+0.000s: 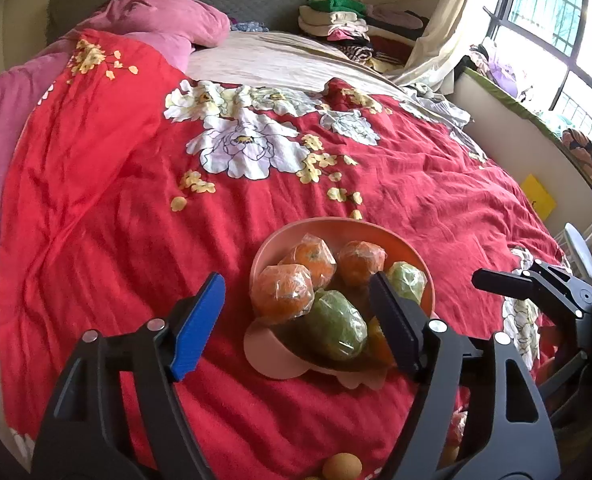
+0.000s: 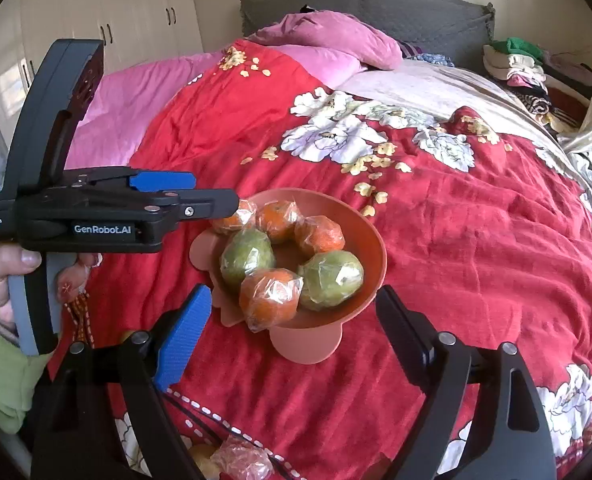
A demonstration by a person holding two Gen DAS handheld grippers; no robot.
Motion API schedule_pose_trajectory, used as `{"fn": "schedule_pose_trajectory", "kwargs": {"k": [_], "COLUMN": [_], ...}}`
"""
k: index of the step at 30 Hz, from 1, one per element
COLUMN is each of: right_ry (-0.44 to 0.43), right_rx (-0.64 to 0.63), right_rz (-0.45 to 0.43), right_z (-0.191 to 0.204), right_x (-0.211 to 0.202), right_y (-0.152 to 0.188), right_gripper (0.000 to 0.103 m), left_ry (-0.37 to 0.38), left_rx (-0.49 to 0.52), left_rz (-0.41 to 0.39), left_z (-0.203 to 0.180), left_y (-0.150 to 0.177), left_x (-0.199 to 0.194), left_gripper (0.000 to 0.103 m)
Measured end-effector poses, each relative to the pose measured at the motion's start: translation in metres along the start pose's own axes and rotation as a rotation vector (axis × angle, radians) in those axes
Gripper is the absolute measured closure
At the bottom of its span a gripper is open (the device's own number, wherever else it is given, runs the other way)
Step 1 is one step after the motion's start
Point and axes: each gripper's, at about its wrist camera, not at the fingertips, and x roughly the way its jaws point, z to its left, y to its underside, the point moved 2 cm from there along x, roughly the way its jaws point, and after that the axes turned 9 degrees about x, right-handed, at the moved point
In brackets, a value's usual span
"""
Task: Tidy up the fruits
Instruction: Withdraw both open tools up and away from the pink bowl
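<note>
A pink bowl [image 1: 399, 240] [image 2: 371, 236] sits on the red floral bedspread and holds several plastic-wrapped fruits: orange ones [image 1: 282, 294] [image 2: 270, 300] and green ones [image 1: 337, 326] [image 2: 331, 278]. My left gripper [image 1: 296, 328] is open and empty, its fingers either side of the bowl's near rim. It also shows in the right wrist view [image 2: 200, 196], beside the bowl's left edge. My right gripper [image 2: 292, 336] is open and empty, just in front of the bowl. Part of it shows at the right in the left wrist view [image 1: 535, 284].
More wrapped fruit lies near me in a bag or basket with a dotted rim [image 2: 236, 460], and a small yellow fruit [image 1: 341, 466] lies below the left gripper. Pink pillows [image 2: 335, 36] and folded clothes [image 1: 335, 20] lie at the bed's head. A window ledge [image 1: 535, 120] is right.
</note>
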Motion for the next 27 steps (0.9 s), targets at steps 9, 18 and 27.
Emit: {"fn": "schedule_pose_trajectory", "kwargs": {"k": [9,18,27], "right_ry": [0.01,0.026,0.025], "right_rx": [0.023,0.04,0.054], "right_rz": [-0.013,-0.01,-0.026], "right_z": [-0.005,-0.01,-0.013], "right_x": [-0.006,-0.004,-0.013], "right_y": [-0.002,-0.002,-0.001], "right_gripper": [0.012,0.009,0.006], "left_ry": [0.001,0.006,-0.023], "left_rx": [0.0,-0.009,-0.017], "left_rz": [-0.002,-0.013,-0.021], "left_z": [0.0,0.001,0.007], "left_y": [0.001,0.001,0.005], "left_x": [-0.003,-0.011,-0.021], "left_gripper": [0.025,0.013,0.01]}}
